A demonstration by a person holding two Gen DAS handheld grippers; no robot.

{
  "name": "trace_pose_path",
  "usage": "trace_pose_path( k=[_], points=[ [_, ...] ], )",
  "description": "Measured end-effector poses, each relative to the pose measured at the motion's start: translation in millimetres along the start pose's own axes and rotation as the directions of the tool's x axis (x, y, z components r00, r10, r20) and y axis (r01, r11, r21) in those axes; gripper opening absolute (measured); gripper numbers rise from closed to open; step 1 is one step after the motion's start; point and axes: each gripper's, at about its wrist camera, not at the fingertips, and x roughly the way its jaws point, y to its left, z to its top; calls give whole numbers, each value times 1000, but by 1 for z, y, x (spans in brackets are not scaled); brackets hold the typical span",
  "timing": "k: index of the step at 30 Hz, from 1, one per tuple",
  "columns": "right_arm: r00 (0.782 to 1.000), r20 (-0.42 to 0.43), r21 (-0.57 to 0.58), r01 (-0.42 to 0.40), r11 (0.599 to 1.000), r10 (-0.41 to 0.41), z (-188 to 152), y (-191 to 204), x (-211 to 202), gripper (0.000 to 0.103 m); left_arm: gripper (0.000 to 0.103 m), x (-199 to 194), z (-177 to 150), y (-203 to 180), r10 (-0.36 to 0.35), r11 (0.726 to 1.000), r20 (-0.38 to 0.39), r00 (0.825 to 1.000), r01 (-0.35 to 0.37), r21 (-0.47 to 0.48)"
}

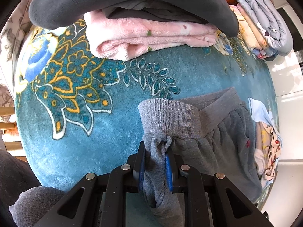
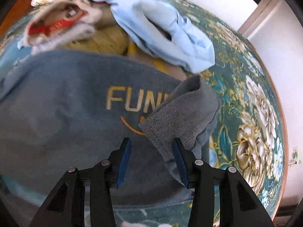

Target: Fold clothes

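while the grey sweatshirt [image 2: 72, 117] lies spread over the teal floral blanket [image 1: 79, 138], the left gripper [image 1: 155, 151] points steeply down and its blue pads are pinched narrow on a bunched fold of that grey fabric, just below the ribbed hem band [image 1: 168, 117], which stands up in front of the fingers. the right gripper [image 2: 152, 145] hangs over the chest of the same sweatshirt, beside the pale "FUN" lettering [image 2: 132, 102] and an orange curved line under it. its fingers stand apart at a middling width; a ribbed grey cuff [image 2: 181, 117] drapes against the inner face of the right-hand pad [image 2: 180, 162], but the left-hand pad is clear of it, so nothing is pinched there.

beyond the sweatshirt in the right wrist view lies an unfolded heap: a light blue garment [image 2: 162, 30], something yellow [image 2: 108, 39] and a white and red piece [image 2: 56, 24], though that part is blurred and i may be misreading the shapes. in the left wrist view a folded pink fleece [image 1: 151, 39] sits near the far side of the blanket under a dark grey garment [image 1: 132, 1], and a stack of folded clothes [image 1: 265, 24] stands well apart at the upper right.
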Motion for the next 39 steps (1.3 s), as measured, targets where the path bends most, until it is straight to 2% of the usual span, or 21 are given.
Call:
trace_pose_path(
  k=[3,5,6,8,11,14,17,19,20,21,23,24,28,30,32,33,36,39],
  points=[
    [1000,-8,57,-22,998,23,-2,-12,3,44,20,3,1,-2,10,1000,-2,1000,-10,4],
    [999,-23,116,-30,993,33,-3,-25,3,12,20,4,1,-3,18,1000,-2,1000,-18,9],
    [998,-25,154,-50,987,54,-3,-32,1,8,20,4,1,-4,21,1000,-2,1000,-20,11],
    [992,0,264,-122,957,126,-6,-52,-5,7,20,5,1,-4,23,1000,-3,1000,-23,11],
    [988,76,416,-157,896,138,-16,-90,-20,7,20,5,1,-4,21,1000,-5,1000,-21,5],
    [989,119,581,-137,802,83,-38,-141,-28,7,20,6,1,-3,17,1000,-6,1000,-17,-2],
    [998,34,670,-56,741,44,-59,-177,-13,7,20,6,0,-2,16,1000,-11,1000,-16,-3],
    [998,-42,665,-7,747,46,-69,-190,0,7,21,5,-1,-2,18,1000,-16,1000,-18,-3],
    [998,-53,664,14,747,29,-71,-194,0,9,21,5,-1,-2,16,1000,-17,1000,-16,-5],
    [999,-53,668,34,743,1,-73,-198,-4,11,21,5,-1,-1,13,1000,-18,1000,-13,-8],
    [1000,-23,693,27,720,-15,-77,-206,-15,36,21,5,-1,0,7,1000,-20,1000,-7,-15],
    [1000,-2,705,8,709,-9,-80,-209,-21,40,21,4,-1,1,3,1000,-21,1000,-4,-17],
    [993,79,705,-115,699,84,-101,-201,-56,40,21,1,-2,5,-27,999,-25,999,27,-29],
    [982,110,698,-185,692,151,-123,-190,-72,41,21,-1,-2,7,-40,999,-32,999,39,-31],
    [974,105,712,-214,669,199,-152,-179,-86,42,21,-2,-1,7,-49,998,-40,998,48,-28],
    [971,94,732,-217,646,220,-169,-174,-93,42,21,-2,-1,7,-53,998,-43,998,52,-27],
    [957,98,807,-238,541,274,-221,-168,-111,42,21,-2,0,7,-65,998,-58,996,64,-23],
    [954,70,842,-213,495,291,-266,-160,-122,42,21,-1,1,8,-78,997,-71,994,76,-29]
  ],
)
